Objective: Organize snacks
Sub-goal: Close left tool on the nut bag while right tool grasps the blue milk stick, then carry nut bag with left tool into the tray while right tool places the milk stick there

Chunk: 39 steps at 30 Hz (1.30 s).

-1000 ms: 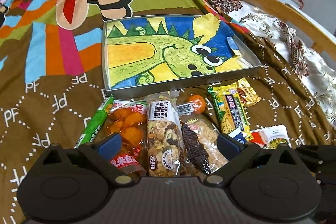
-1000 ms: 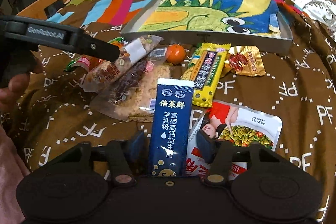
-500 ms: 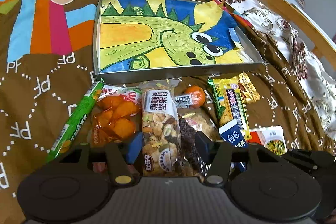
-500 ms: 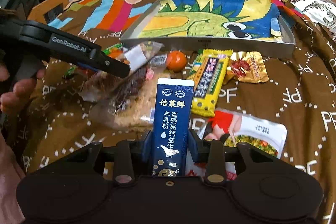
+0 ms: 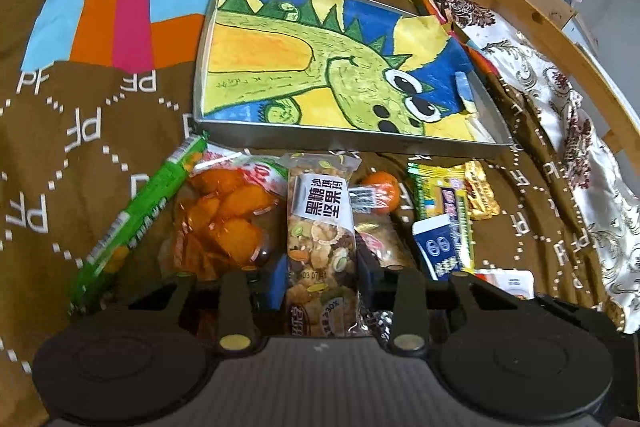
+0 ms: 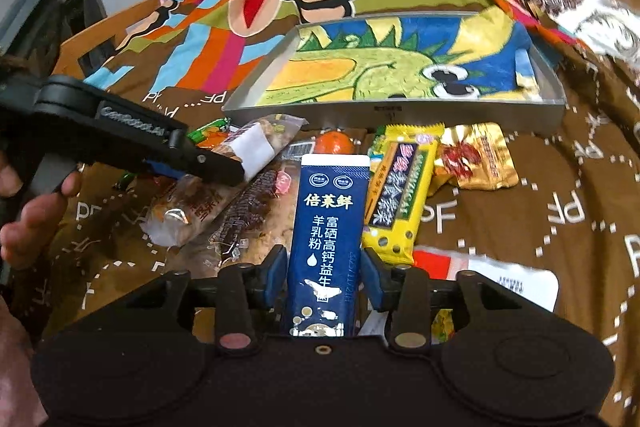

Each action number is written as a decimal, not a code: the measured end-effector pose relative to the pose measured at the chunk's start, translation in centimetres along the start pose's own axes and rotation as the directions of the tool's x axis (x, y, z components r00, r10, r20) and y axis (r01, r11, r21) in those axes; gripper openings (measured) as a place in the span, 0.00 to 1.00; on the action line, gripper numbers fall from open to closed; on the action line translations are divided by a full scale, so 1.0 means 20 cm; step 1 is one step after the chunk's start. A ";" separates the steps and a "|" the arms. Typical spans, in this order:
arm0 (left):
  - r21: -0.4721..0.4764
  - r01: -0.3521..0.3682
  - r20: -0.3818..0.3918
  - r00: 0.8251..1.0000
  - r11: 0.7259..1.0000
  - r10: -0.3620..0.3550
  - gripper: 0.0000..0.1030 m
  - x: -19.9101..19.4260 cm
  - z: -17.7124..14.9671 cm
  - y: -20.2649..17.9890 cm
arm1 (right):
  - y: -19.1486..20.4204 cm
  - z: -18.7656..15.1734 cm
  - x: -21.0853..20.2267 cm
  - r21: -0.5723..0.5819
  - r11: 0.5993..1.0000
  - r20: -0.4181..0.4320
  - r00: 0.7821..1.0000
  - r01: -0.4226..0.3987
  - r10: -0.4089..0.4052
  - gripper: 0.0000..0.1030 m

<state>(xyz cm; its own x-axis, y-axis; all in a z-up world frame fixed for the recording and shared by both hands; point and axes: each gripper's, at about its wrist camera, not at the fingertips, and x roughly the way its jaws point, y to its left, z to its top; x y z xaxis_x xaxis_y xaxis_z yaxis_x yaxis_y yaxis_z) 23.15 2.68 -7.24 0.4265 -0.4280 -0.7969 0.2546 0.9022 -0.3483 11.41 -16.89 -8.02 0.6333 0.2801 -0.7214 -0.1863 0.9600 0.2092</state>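
My left gripper (image 5: 322,267) is shut on a clear nut bar packet (image 5: 322,227), lifted off the snack pile. My right gripper (image 6: 325,267) is shut on a dark blue milk powder sachet (image 6: 326,227), held above the bedspread. A grey metal tray (image 5: 344,137) with a dinosaur drawing inside lies beyond the snacks and holds no snacks; it also shows in the right wrist view (image 6: 400,113). The left gripper with its nut packet (image 6: 256,143) shows at the left of the right wrist view.
On the brown bedspread lie a green stick pack (image 5: 136,223), an orange fruit pack (image 5: 224,219), a mandarin (image 6: 335,143), a yellow bar (image 6: 402,191), a gold packet (image 6: 476,157), a dark bar pack (image 6: 248,215) and a white pouch (image 6: 504,279). A wooden bed frame (image 5: 560,39) runs at right.
Both grippers closed from open onto their packets and lifted them. The left one moved forward toward the tray with the nut packet; the right raised the blue sachet.
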 end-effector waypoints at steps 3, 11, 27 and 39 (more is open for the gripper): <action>-0.006 0.010 0.000 1.000 1.000 -0.010 0.38 -0.02 -0.02 -0.02 | -0.02 -0.02 0.00 0.034 0.999 -0.020 1.000 -0.006 0.007 0.50; -0.017 0.031 -0.020 0.999 0.999 -0.032 0.38 -0.07 -0.10 -0.08 | 0.00 -0.07 0.00 0.044 0.999 -0.082 0.997 -0.003 0.007 0.39; -0.121 0.137 0.198 0.974 0.983 -0.112 0.37 -0.24 -0.10 -0.09 | 0.06 -0.04 -0.23 -0.090 0.985 0.181 0.975 0.146 -0.128 0.37; -0.218 0.111 0.399 0.917 0.970 -0.015 0.37 -0.15 0.25 0.09 | -0.03 0.44 0.01 -0.005 0.999 0.281 0.958 0.049 -0.045 0.37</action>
<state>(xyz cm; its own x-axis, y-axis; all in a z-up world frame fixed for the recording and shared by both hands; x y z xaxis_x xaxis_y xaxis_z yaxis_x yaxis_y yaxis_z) 26.60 5.28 -2.99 0.7336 -0.4278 -0.5279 0.1051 0.8390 -0.5339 18.25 -17.48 -2.56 0.8269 0.2255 -0.5152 -0.1592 0.9725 0.1701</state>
